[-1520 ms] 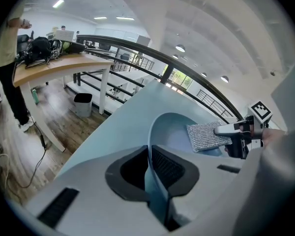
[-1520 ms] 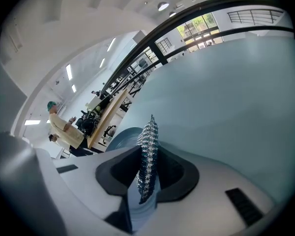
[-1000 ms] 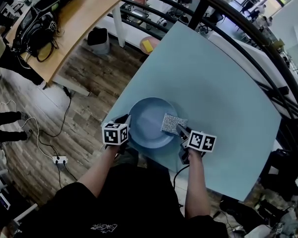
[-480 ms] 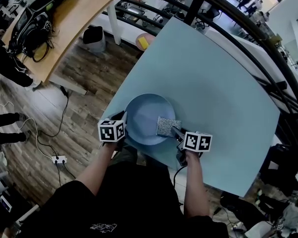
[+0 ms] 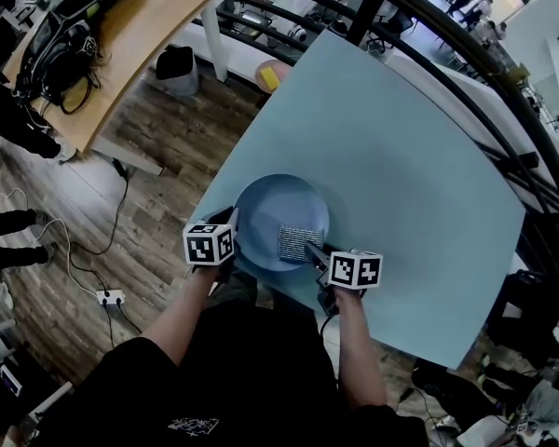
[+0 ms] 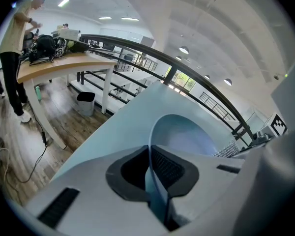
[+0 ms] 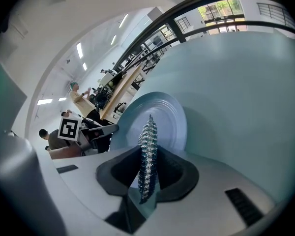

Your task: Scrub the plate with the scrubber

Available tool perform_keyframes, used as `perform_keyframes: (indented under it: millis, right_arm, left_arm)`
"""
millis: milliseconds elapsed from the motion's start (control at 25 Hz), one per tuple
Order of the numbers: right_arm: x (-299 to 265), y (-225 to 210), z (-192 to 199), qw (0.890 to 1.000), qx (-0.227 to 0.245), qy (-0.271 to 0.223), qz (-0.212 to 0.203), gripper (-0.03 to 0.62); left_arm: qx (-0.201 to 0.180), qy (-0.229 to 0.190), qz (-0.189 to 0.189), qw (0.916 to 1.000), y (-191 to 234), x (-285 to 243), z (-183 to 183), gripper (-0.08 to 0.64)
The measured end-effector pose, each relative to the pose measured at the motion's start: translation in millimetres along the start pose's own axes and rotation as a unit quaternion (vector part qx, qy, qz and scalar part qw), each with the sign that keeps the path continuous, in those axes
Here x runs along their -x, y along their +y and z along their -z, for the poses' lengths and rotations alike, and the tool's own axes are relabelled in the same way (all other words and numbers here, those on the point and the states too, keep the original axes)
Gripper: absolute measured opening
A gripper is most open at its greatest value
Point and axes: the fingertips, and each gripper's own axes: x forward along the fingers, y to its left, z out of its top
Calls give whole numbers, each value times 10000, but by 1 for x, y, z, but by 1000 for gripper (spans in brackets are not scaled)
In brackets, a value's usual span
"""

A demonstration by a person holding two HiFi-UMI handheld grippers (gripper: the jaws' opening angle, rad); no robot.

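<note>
A pale blue plate rests near the front-left corner of the light blue table. My left gripper is shut on the plate's left rim, which runs between its dark pads. My right gripper is shut on a silvery metallic scrubber, which lies flat on the plate's lower right part. In the right gripper view the scrubber stands edge-on between the jaws, over the plate, with the left gripper beyond it.
The table's front edge lies just below the plate. Left of it, over wooden floor, stand a wooden desk with bags, a grey bin and a power strip. A black railing curves behind the table.
The right gripper has drawn the scrubber leftward and toward me across the plate, from its right rim into its lower right part. The left gripper keeps its hold on the rim.
</note>
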Motion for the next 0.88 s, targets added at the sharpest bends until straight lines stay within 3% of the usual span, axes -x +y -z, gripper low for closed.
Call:
perform_keyframes:
  millis: [880]
  right_arm:
    - [-61, 58, -19, 9989, 106, -120, -432, 84]
  left_arm:
    - [90, 27, -14, 10000, 1, 2, 2, 26]
